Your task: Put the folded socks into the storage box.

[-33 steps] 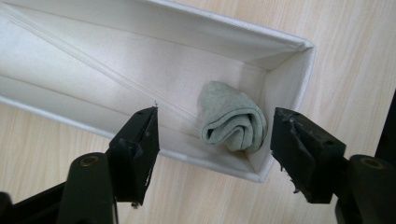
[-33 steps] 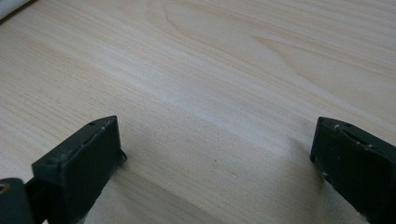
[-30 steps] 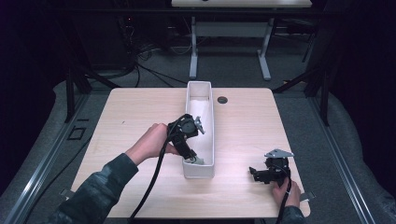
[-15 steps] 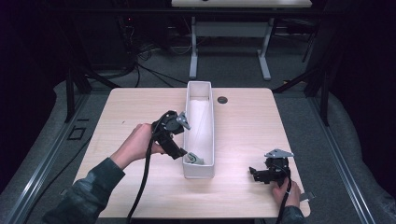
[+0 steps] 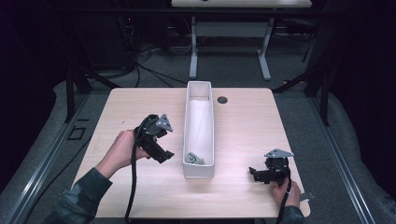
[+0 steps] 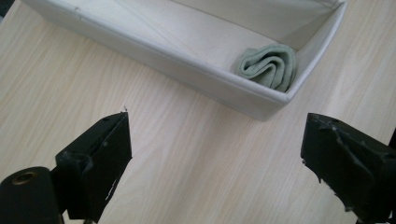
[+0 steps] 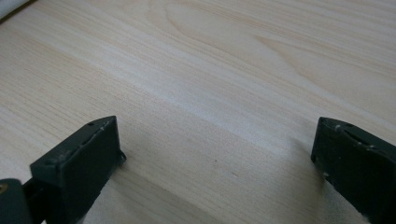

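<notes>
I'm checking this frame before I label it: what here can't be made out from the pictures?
- Cloth: in the left gripper view, its folds hide how many layers it has and its full shape.
- Cloth in the high view: too small to read, partly behind the tray wall.
- Dark round spot on the table, high view: too small to identify.
- Right gripper, high view: small and dark, finger gap unclear there.
- Tray's far end, left gripper view: cut off by the top edge.

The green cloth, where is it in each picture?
High view: the folded green cloth lies in the near end of the white tray.
Left gripper view: upper right, in the tray's corner.
Right gripper view: not in it.
Shared landmark: the wooden table.
</notes>
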Available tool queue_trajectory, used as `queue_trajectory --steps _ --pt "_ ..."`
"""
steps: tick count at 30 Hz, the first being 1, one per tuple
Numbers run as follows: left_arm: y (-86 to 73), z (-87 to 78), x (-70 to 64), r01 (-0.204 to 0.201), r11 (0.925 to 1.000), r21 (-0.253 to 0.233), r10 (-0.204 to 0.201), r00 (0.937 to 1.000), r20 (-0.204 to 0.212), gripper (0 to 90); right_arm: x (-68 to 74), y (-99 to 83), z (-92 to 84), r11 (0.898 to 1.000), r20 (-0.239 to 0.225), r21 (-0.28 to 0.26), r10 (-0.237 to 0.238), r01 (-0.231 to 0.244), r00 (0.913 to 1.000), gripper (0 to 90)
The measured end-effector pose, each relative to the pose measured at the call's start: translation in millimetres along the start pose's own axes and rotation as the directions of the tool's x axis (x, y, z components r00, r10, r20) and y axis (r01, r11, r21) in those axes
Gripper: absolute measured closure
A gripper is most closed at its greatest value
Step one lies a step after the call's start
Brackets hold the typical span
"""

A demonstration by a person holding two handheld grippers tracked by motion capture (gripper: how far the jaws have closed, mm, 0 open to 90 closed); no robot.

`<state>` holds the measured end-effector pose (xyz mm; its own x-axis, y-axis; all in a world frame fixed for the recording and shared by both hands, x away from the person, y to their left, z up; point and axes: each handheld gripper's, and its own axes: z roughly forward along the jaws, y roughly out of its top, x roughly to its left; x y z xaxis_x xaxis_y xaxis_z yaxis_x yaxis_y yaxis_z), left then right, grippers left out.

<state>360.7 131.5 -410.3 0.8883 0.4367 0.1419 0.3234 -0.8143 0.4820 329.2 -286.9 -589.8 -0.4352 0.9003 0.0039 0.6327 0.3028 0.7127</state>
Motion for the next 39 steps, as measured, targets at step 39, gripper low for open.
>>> queue_trajectory --steps 39 --pt "-204.0 62.4 31.0 0.463 0.8668 -0.184 -0.494 0.8476 -0.193 0.0 0.5 0.2 0.3 1.0 0.001 0.002 0.002 -0.002 1.0 0.0"
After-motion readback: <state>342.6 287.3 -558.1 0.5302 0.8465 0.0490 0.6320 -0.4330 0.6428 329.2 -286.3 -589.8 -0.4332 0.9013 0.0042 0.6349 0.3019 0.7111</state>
